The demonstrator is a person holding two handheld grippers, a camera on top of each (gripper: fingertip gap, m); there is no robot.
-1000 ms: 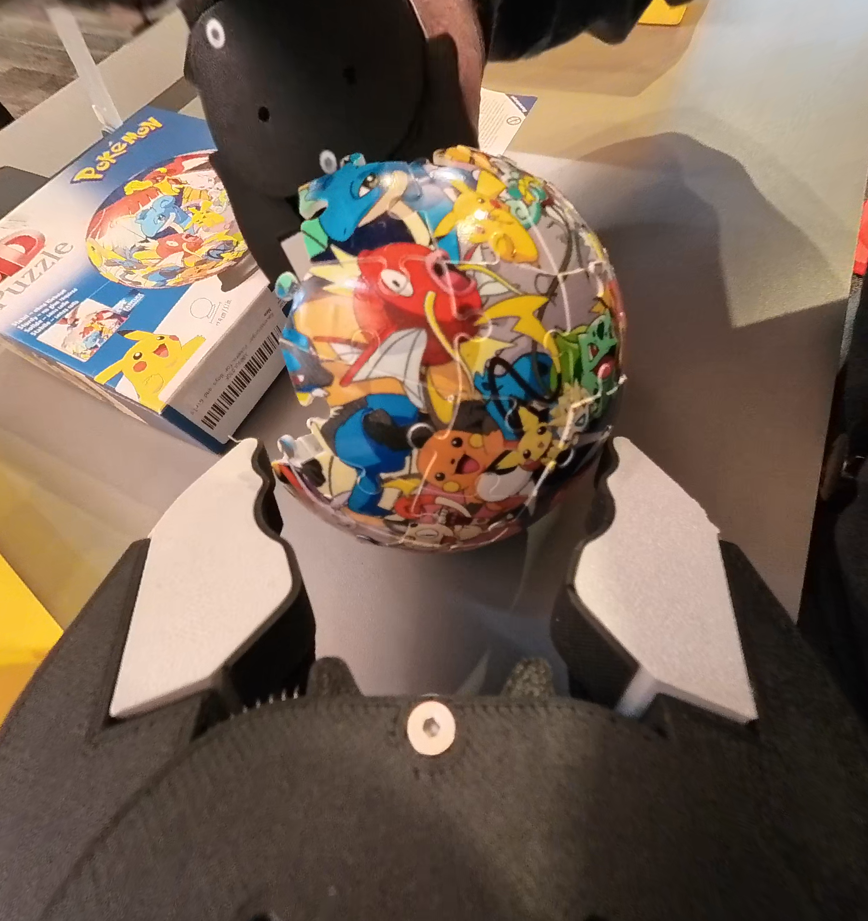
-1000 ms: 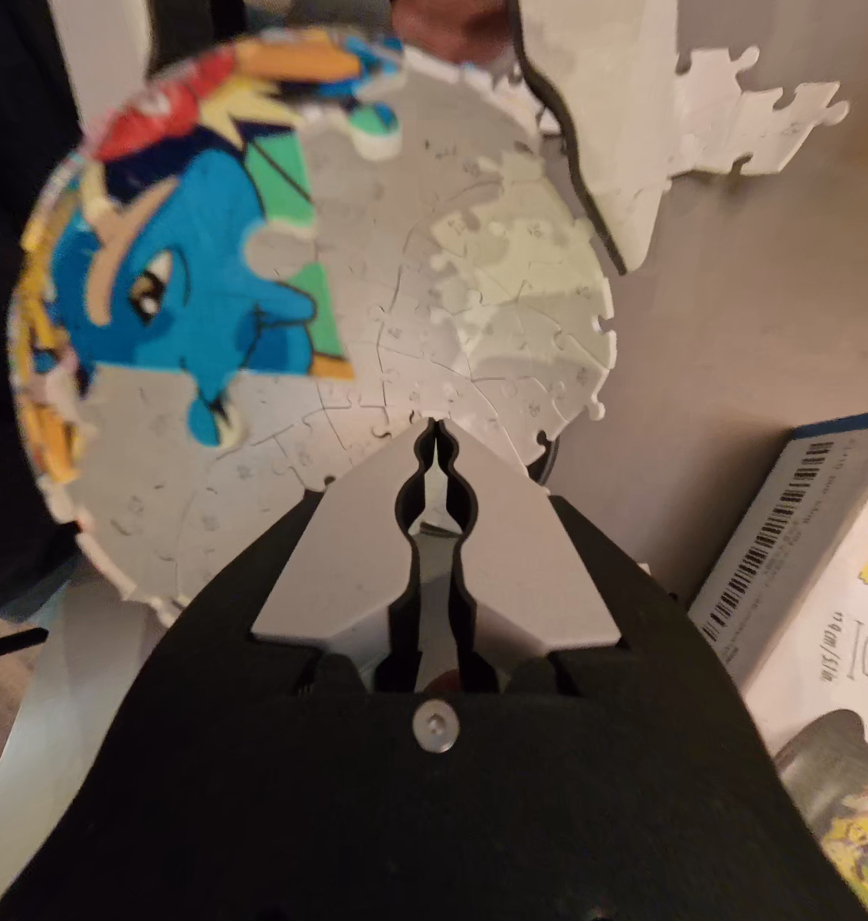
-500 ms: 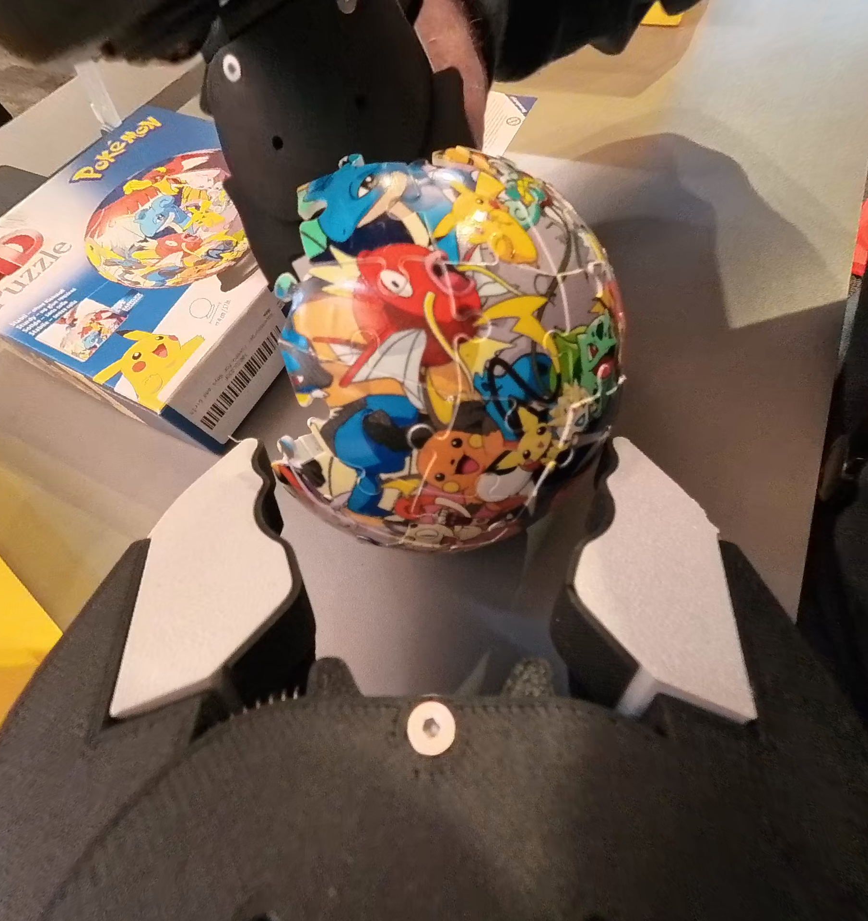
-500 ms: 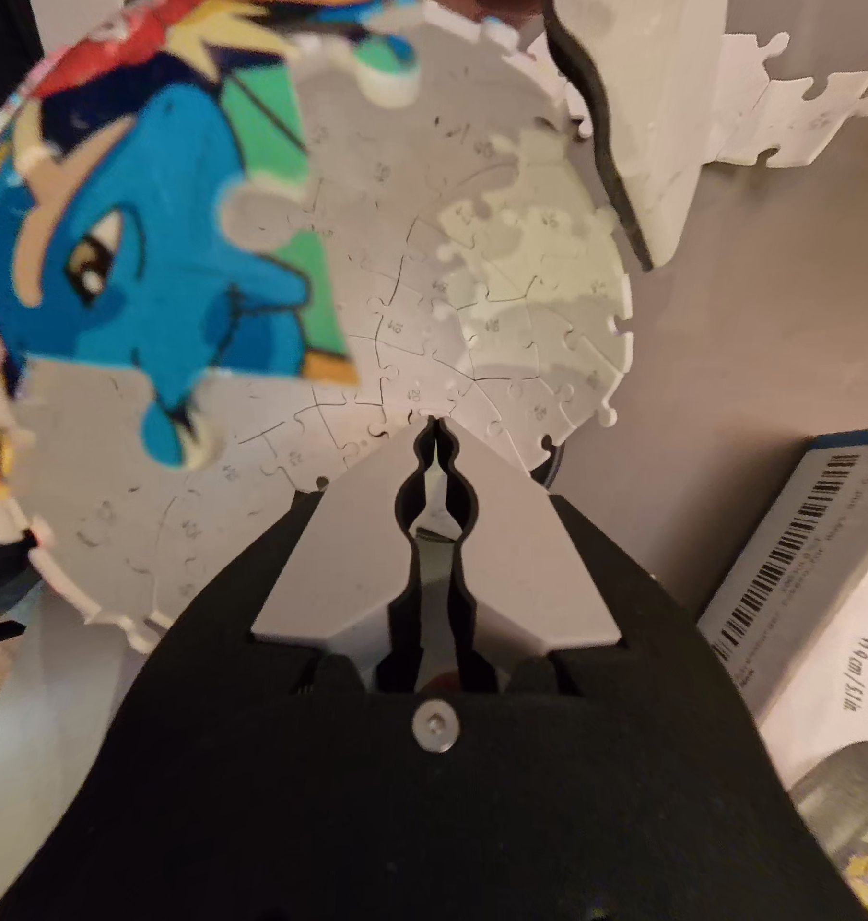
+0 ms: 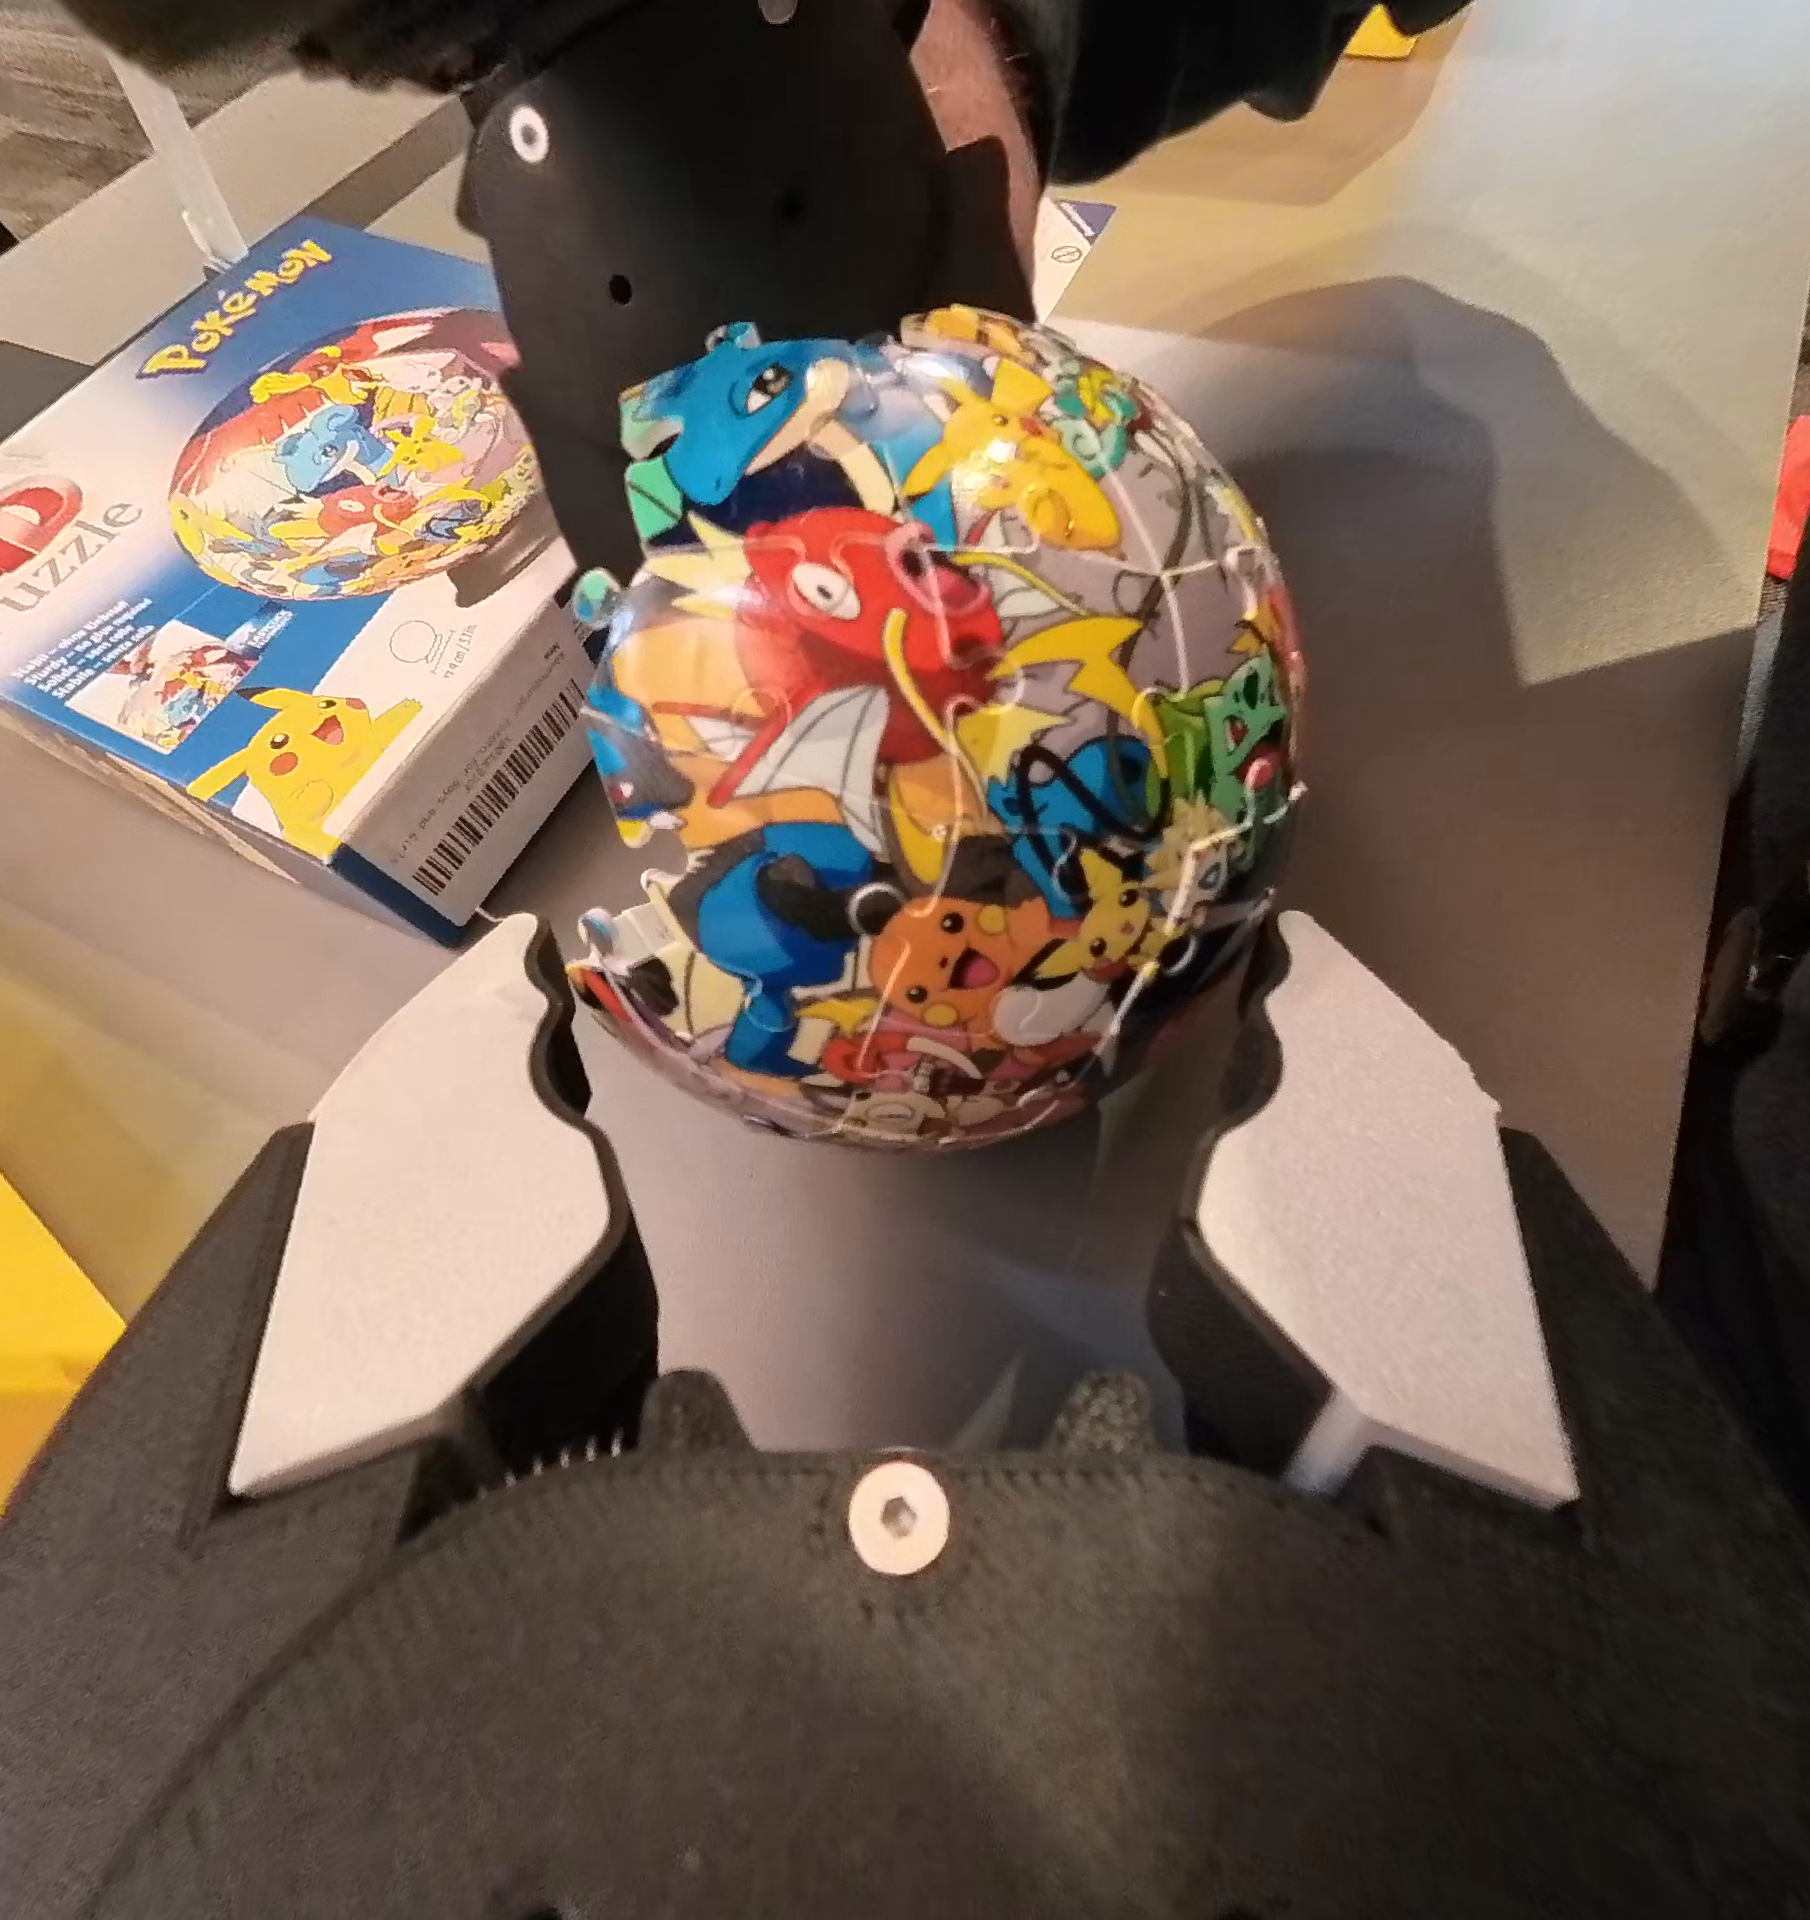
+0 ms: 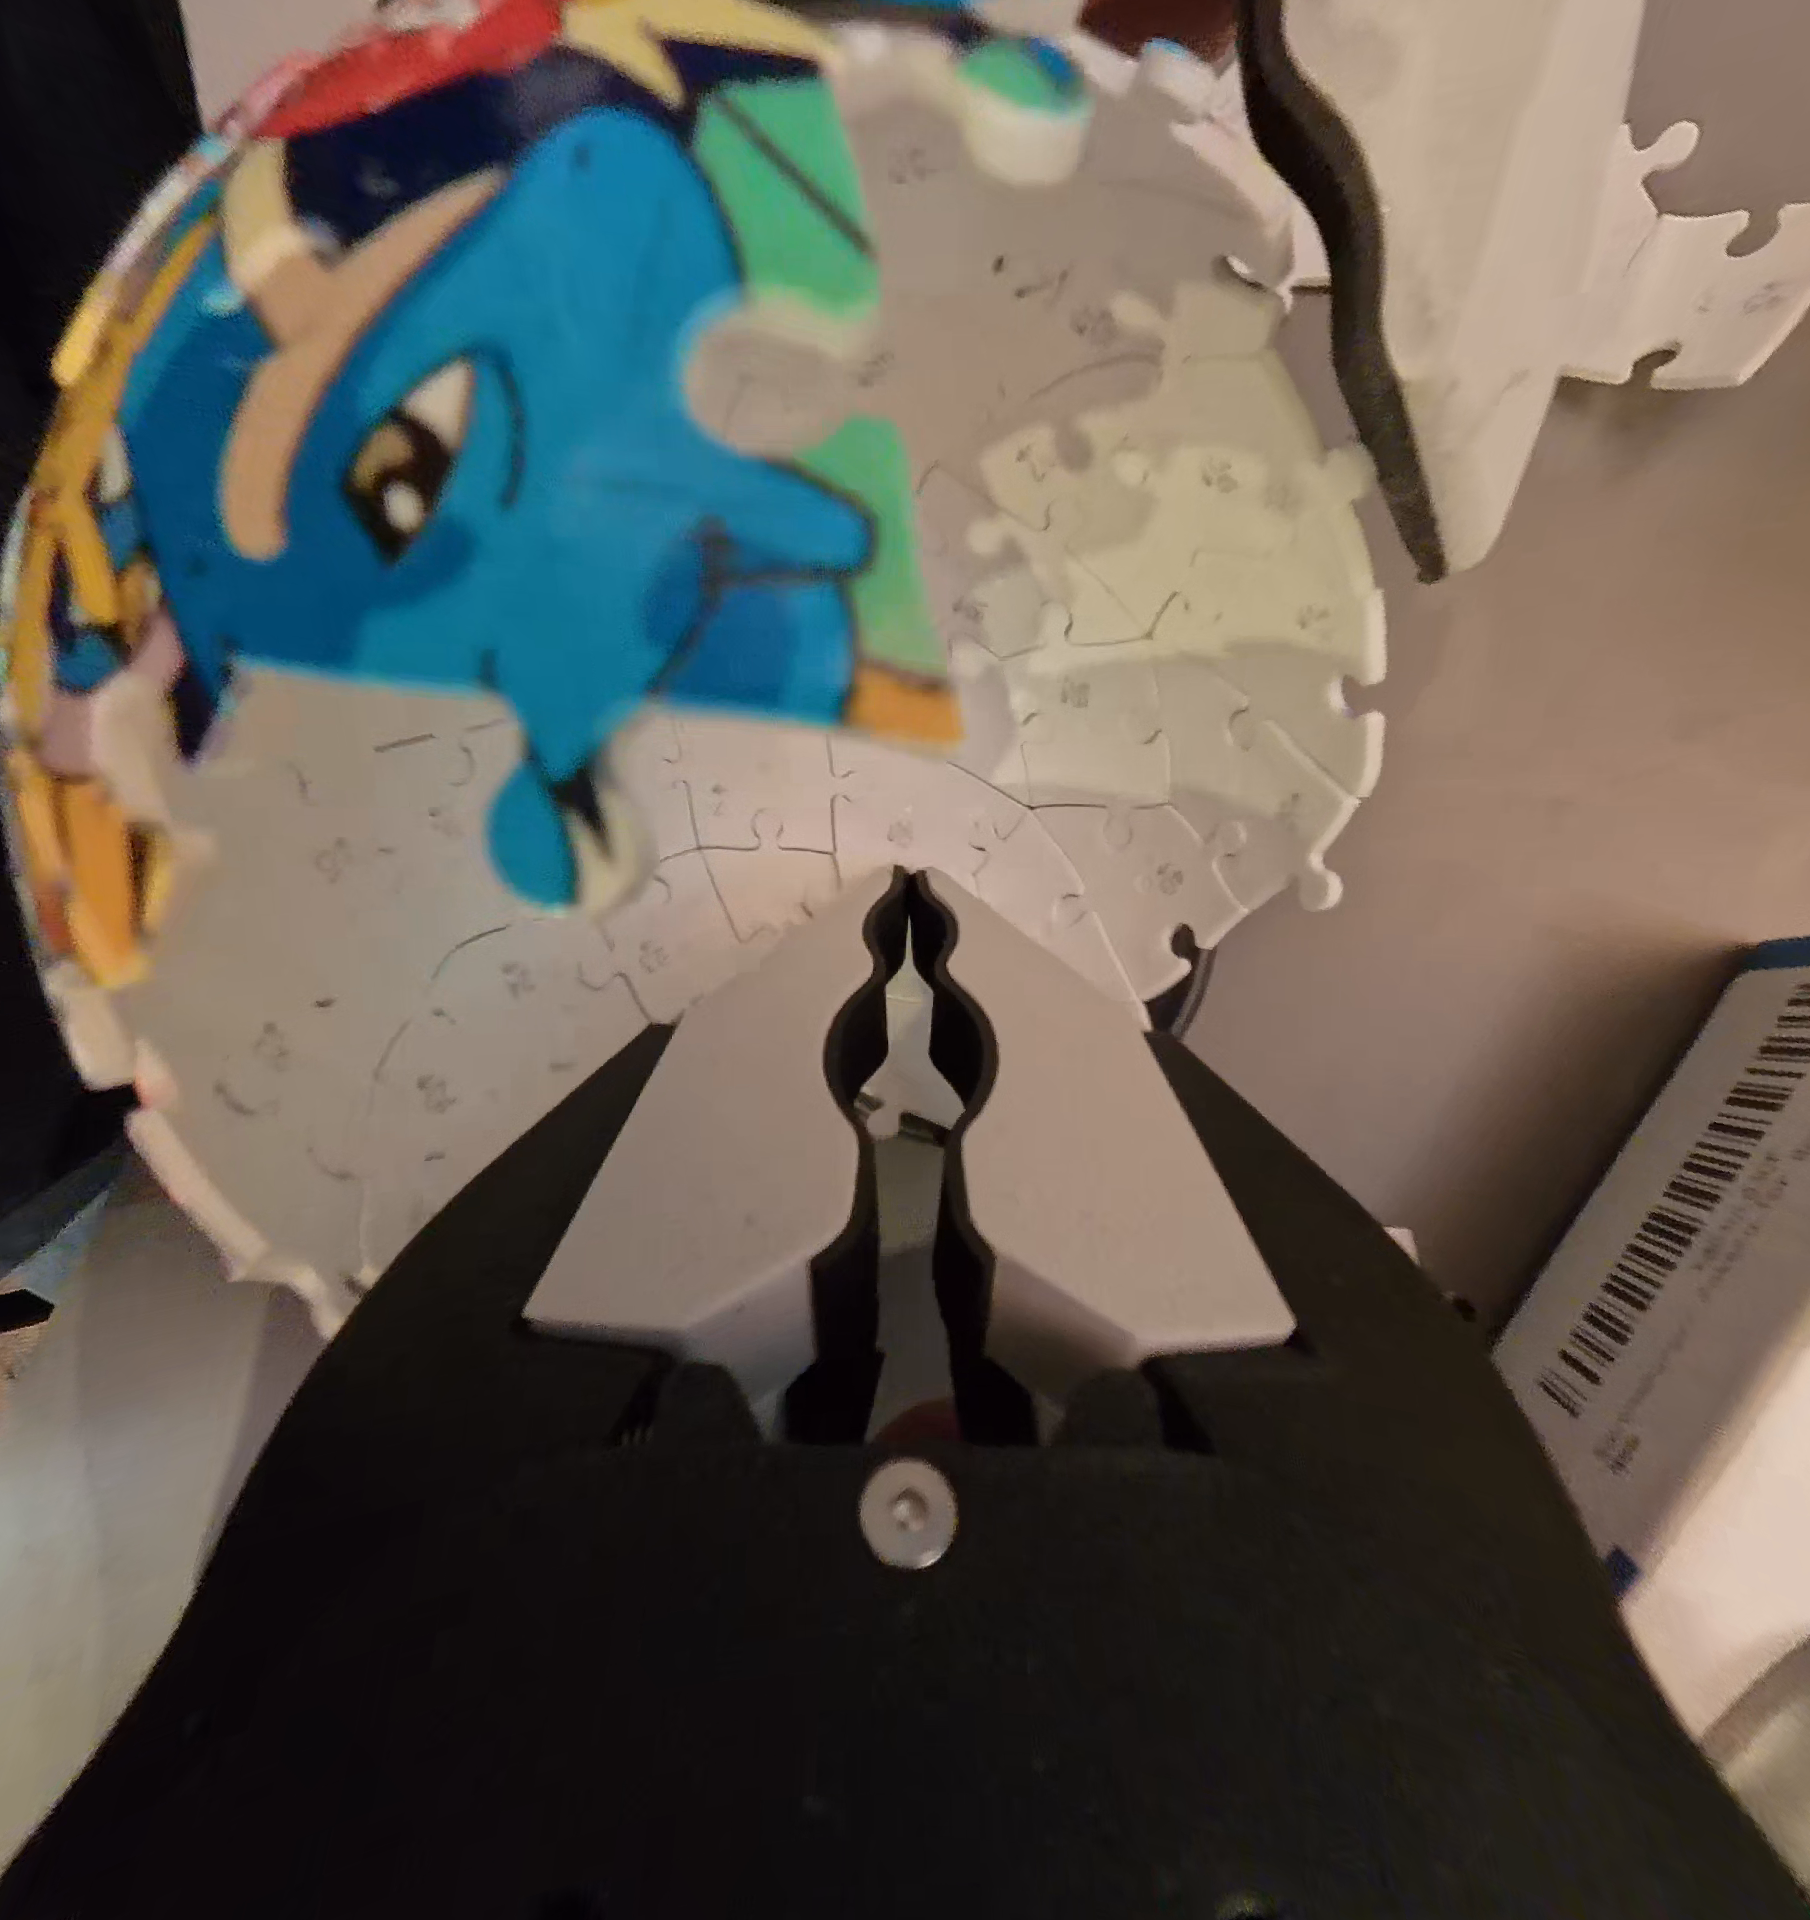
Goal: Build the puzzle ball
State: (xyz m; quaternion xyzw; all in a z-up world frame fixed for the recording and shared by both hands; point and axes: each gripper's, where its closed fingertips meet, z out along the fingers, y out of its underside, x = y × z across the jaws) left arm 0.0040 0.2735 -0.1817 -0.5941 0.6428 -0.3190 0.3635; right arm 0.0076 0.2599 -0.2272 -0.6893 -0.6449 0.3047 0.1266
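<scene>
The partly built puzzle ball point(image 5: 932, 727) has colourful cartoon figures and sits low over the grey table point(image 5: 1503, 520). My left gripper point(image 5: 916, 940) has its fingers set wide on both sides of the ball's lower half, pads against it. The right wrist view looks into the ball's open side, at its white inner wall point(image 6: 1140, 644). My right gripper point(image 6: 906, 883) is shut, with its tips at that inner wall. I cannot tell whether a thin piece is between them. Its black body point(image 5: 735, 208) shows behind the ball. One left finger point(image 6: 1452, 260) rests against the ball's rim.
The blue puzzle box point(image 5: 257, 623) lies left of the ball and also shows in the right wrist view point(image 6: 1711, 1299). A joined strip of white-backed pieces point(image 6: 1711, 291) lies on the table beyond the ball. A yellow surface point(image 5: 7, 1299) is at the left. A leaflet point(image 5: 1072, 239) lies at the back. The tips of one gripper are about 6 centimeters away from the tips of the other.
My right gripper has moved closer to the ball's open side, so the ball looks larger in its view. The left gripper and the ball have stayed in place.
</scene>
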